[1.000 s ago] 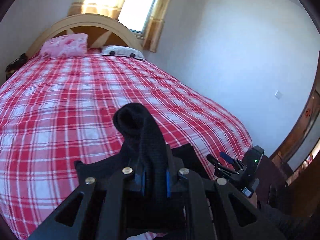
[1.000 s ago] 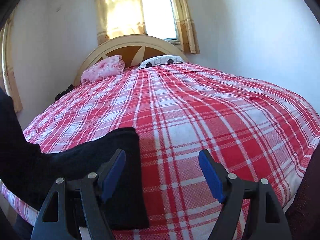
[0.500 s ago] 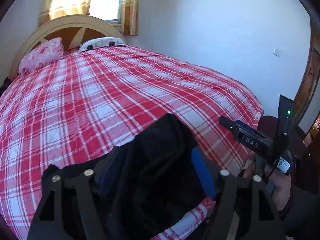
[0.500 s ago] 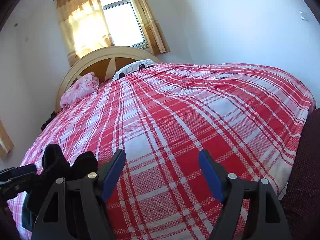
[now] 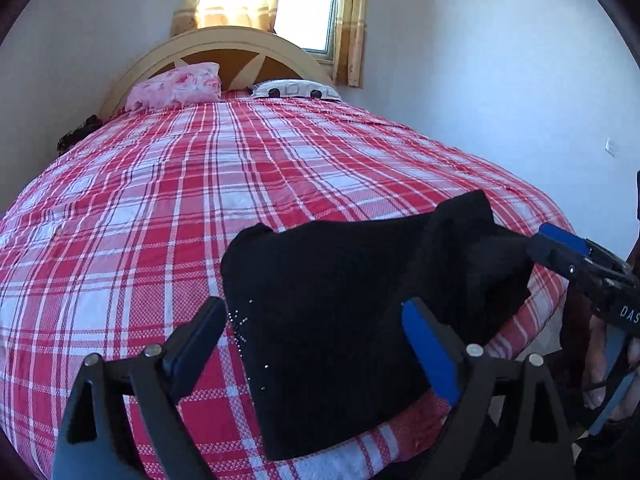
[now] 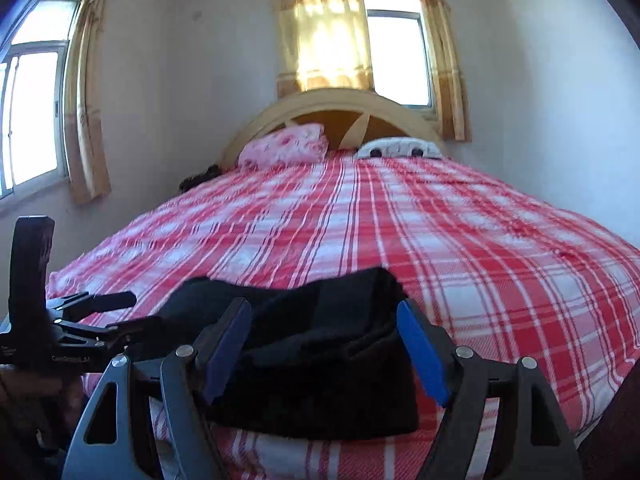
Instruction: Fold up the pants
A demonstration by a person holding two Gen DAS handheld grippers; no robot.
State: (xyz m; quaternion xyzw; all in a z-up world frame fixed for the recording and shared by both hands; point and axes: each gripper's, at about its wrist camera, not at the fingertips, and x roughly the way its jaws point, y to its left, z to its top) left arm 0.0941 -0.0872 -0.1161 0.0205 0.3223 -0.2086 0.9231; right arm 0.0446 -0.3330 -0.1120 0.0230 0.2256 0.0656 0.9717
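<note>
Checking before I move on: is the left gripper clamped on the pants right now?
No, the left gripper stands wide open, its pads apart on either side of the black pants, which lie on the red plaid bedspread.

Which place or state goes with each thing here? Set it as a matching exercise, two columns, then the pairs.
Things:
1. black pants
2. pink pillow
3. left gripper
4. headboard

Places or states:
A. against the wall under the window
B. jaws apart, nothing gripped
C. folded at the bed's near edge
D. at the head of the bed, left side

Pairs: 1-C, 2-D, 3-B, 4-A
</note>
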